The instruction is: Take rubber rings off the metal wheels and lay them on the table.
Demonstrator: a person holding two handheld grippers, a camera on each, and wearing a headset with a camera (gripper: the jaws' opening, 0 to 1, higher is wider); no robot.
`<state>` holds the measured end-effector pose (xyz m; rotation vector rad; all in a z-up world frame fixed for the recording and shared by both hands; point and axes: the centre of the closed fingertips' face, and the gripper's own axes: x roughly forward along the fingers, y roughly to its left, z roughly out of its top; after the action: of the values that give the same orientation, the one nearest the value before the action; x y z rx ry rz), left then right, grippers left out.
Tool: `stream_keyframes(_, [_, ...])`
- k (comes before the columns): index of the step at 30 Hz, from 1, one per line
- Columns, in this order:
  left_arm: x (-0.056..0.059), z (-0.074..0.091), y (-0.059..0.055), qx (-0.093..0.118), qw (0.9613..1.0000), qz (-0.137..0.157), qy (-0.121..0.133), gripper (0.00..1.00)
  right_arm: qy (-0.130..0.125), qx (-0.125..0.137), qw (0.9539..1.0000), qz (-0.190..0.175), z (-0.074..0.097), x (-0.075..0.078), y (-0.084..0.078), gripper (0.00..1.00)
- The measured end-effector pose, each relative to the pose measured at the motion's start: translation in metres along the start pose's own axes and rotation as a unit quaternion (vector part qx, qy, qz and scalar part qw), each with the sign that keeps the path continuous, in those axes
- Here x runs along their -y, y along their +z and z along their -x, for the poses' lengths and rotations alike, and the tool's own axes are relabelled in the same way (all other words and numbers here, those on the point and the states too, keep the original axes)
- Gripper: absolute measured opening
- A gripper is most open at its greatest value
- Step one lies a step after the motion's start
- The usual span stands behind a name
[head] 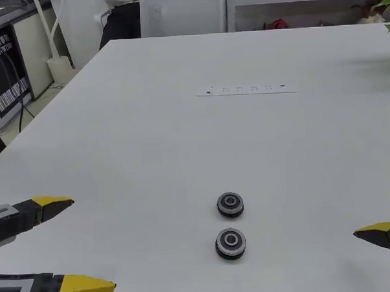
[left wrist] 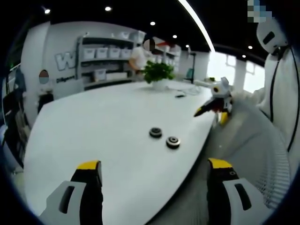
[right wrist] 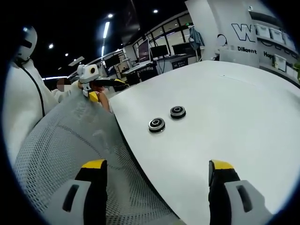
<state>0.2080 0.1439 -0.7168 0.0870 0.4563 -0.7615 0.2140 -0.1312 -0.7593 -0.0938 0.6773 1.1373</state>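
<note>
The left gripper, jaws wide apart and empty, hovers over the white counter. The farther wheel and nearer wheel, rubber rings on, lie between the two grippers' jaws. The right gripper also gapes empty.

Table: white top, smooth, matt, faint sheen.
Near wheel, far wheel, centre-bottom of head view: bright polished metal hubs. Rubber rings on rims: dull black, matt.
My left gripper, my right gripper: jaw tips smooth yellow plastic, bodies matt black and grey plastic.
Mesh fabric, lower left of right gripper view: white, open weave, rough.
</note>
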Motion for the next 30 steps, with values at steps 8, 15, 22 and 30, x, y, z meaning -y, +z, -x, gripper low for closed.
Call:
stream_keyframes(8, [0.002,-0.003,0.000,-0.006,0.9999,-0.007,-0.008,0.94,-0.005,0.008,0.9999,-0.004,0.002,0.002,0.002,0.87])
stream_keyframes(15, [0.008,-0.006,0.008,-0.005,0.9999,-0.010,-0.013,0.94,-0.007,0.006,0.9999,-0.004,0.000,0.003,0.002,0.86])
stream_keyframes(22, [0.009,-0.009,0.014,-0.009,0.9995,-0.018,-0.024,0.94,-0.007,0.005,1.0000,-0.004,-0.003,0.006,0.005,0.86])
stream_keyframes(30, [-0.005,-0.013,0.013,-0.013,0.9991,-0.024,-0.031,0.94,-0.004,0.005,1.0000,-0.001,-0.009,0.010,0.010,0.85])
